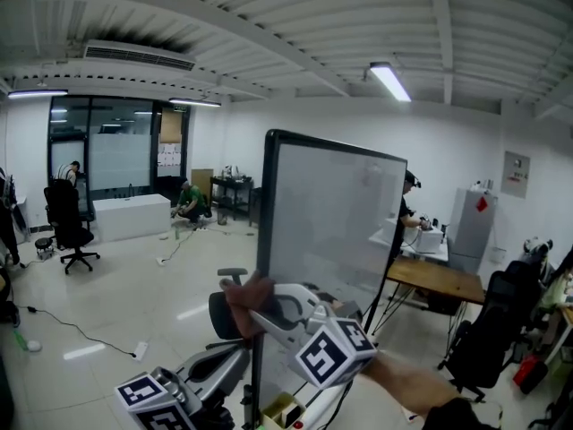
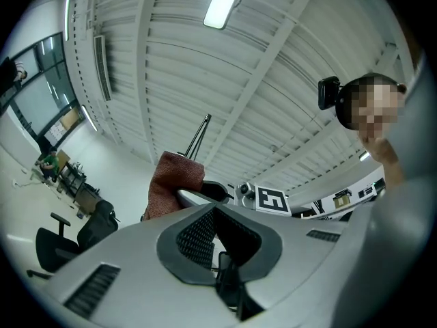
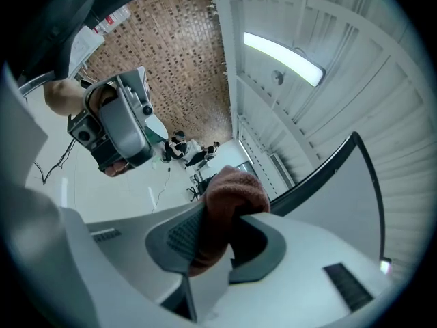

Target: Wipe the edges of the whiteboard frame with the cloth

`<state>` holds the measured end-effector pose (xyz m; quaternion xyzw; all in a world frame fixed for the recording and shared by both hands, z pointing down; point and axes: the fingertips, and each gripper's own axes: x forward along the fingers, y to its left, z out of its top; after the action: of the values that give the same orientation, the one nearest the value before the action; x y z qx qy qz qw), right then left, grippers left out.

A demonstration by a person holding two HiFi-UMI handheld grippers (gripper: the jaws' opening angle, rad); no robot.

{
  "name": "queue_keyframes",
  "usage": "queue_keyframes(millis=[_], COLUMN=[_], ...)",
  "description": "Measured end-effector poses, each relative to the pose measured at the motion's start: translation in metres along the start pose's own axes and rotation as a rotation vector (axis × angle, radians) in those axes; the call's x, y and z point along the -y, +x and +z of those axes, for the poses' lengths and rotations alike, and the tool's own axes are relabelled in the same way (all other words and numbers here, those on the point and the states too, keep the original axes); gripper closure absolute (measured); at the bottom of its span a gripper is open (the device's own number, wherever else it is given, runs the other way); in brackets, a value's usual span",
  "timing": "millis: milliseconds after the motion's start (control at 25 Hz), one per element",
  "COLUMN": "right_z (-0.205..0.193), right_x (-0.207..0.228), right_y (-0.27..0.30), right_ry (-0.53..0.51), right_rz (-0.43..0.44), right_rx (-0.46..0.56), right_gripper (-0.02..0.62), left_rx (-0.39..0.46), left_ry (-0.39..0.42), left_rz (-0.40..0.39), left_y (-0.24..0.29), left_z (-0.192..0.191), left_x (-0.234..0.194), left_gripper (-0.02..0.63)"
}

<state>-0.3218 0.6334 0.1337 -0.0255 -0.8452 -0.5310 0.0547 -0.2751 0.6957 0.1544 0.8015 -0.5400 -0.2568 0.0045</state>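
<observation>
Fuzzy brown cloth (image 3: 229,203) is clamped in R gripper (image 3: 220,236), held at thin black whiteboard frame (image 1: 266,240), left edge. L gripper (image 2: 215,217) is kept lower-left w/ mesh-textured jaws apart, empty.

Centre: whiteboard (image 1: 336,213) upright, with the cloth (image 1: 243,296) against its left frame edge (image 1: 265,240), between the jaws of the right gripper (image 1: 258,307). The left gripper (image 1: 224,358) is below and left of that. A desk (image 1: 439,280) stands behind the board to the right, an office chair (image 1: 68,222) far left.
</observation>
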Motion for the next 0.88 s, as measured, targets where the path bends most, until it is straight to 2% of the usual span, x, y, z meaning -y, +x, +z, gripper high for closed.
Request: queue_keyframes(millis=[280, 560, 880], right_z=[0.008, 0.027, 0.045], right_x=[0.029, 0.068, 0.100], right_y=[-0.007, -0.013, -0.020], right_ry=[-0.034, -0.091, -0.067], right_rz=[-0.003, -0.022, -0.004], right_rx=[0.047, 0.085, 0.131], right_gripper=[0.497, 0.497, 0.497], left_rx=[-0.002, 0.054, 0.072], left_ry=[0.080, 0.129, 0.171], left_rz=[-0.019, -0.025, -0.003], left_y=[0.030, 0.055, 0.067], left_z=[0.017, 0.048, 0.076], left_x=[0.018, 0.031, 0.040], left_gripper=[0.609, 0.609, 0.609])
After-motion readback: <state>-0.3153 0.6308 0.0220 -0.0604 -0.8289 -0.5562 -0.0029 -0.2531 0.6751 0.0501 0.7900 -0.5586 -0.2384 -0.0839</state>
